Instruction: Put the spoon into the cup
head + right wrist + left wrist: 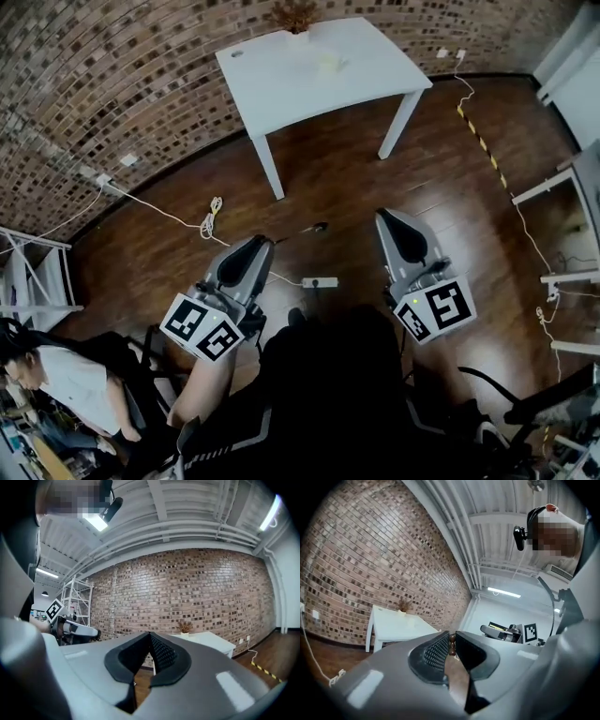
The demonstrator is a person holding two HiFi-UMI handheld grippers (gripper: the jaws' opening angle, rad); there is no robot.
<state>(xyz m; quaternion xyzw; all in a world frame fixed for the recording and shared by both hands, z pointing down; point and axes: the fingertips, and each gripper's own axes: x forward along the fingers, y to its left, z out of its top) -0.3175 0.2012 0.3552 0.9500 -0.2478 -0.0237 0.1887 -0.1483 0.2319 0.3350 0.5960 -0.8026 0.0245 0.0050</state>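
My left gripper point(266, 243) points toward the white table point(281, 84) and is shut on a thin dark spoon point(314, 228). The spoon sticks out ahead of the jaws over the wooden floor. In the left gripper view, brown beads of the spoon's handle point(451, 644) sit pinched between the pads. My right gripper point(384, 215) hangs beside it, jaws together with nothing in them. A small pale cup point(329, 62) stands on the table near a vase of dried plants point(296, 17). The table point(213, 642) is far ahead of both grippers.
A power strip point(320, 281) and white cables lie on the floor between me and the table. A white shelf rack point(37, 277) stands at the left, with a seated person point(66, 380) at lower left. White desks point(577, 187) and a yellow-black strip point(480, 139) are at the right.
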